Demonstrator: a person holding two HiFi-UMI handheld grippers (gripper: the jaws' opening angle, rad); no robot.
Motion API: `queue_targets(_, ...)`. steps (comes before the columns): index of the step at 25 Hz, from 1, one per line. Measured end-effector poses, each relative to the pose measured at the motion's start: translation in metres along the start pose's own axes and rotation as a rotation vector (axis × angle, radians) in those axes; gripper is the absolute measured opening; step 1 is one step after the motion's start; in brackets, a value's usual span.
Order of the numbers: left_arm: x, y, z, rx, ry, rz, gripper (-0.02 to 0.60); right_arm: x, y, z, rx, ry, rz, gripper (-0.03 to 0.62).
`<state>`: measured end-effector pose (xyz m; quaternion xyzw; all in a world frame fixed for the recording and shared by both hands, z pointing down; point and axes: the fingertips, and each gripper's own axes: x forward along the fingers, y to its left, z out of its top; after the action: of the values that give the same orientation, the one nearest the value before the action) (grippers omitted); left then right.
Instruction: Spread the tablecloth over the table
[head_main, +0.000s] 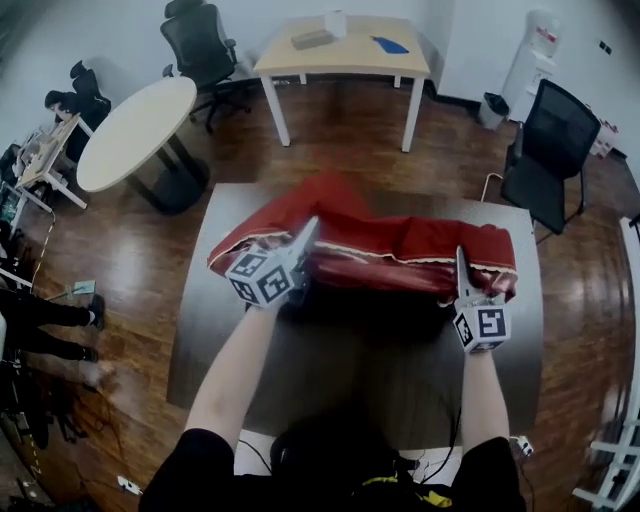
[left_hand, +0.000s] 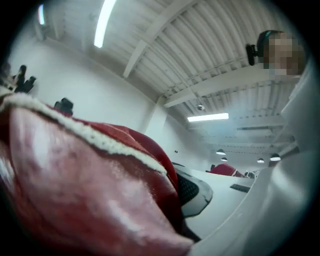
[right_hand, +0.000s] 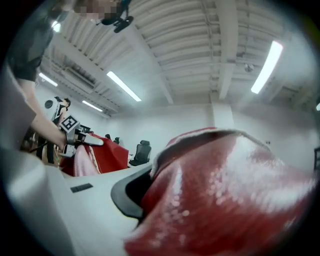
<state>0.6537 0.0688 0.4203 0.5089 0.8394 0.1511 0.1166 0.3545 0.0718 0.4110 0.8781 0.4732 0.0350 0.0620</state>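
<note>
Tablecloth (head_main: 380, 250) spans the table's (head_main: 215, 335) far half, with the left gripper (head_main: 310, 228) at its left end and the right gripper (head_main: 460, 260) at its right. Desk (head_main: 340, 55) stands behind, round table (head_main: 135, 130) back left, chair (head_main: 552, 150) back right.

Tablecloth (left_hand: 85, 190): red, white-trimmed, fills the left and bottom.
Jaws: pinch the tablecloth; one dark pad (left_hand: 196, 191) shows beside it.
Ceiling (left_hand: 200, 45): white, ribbed, with lit strips.
</note>
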Motion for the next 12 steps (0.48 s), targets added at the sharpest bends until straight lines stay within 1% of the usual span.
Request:
queue_targets(1, -0.002, 0.013, -0.027, -0.054, 0.030, 0.033, 0.089, 0.000, 0.000, -0.030, 0.049, 0.052, -0.008, 0.035)
queue_targets(2, -0.005, 0.022, -0.051, -0.087, 0.064, 0.062, 0.089, -0.002, 0.001, -0.058, 0.080, 0.104, -0.016, 0.035)
queue_targets(4, -0.010, 0.032, -0.090, -0.094, 0.134, 0.099, 0.089, -0.005, 0.003, -0.103, 0.107, 0.197, -0.022, 0.035)
queue_targets(6, -0.010, 0.036, -0.116, -0.086, 0.189, 0.122, 0.089, -0.005, 0.002, -0.136, 0.138, 0.265, -0.022, 0.035)
queue_targets(7, -0.012, 0.040, -0.126, -0.102, 0.205, 0.136, 0.089, -0.005, 0.001, -0.151, 0.173, 0.292, -0.025, 0.037)
queue_targets(8, -0.015, 0.045, -0.135, -0.140, 0.212, 0.159, 0.089, -0.005, 0.000, -0.164, 0.221, 0.317, -0.031, 0.038)
queue_targets(9, -0.020, 0.053, -0.145, -0.200, 0.209, 0.192, 0.103, -0.007, 0.000, -0.178, 0.277, 0.340, -0.044, 0.040)
queue_targets(11, -0.034, 0.071, -0.163, -0.348, 0.182, 0.275, 0.114, -0.010, -0.001, -0.204, 0.396, 0.380, -0.086, 0.041)
queue_targets(12, -0.041, 0.078, -0.172, -0.407, 0.166, 0.312, 0.114, -0.012, -0.001, -0.216, 0.452, 0.398, -0.110, 0.043)
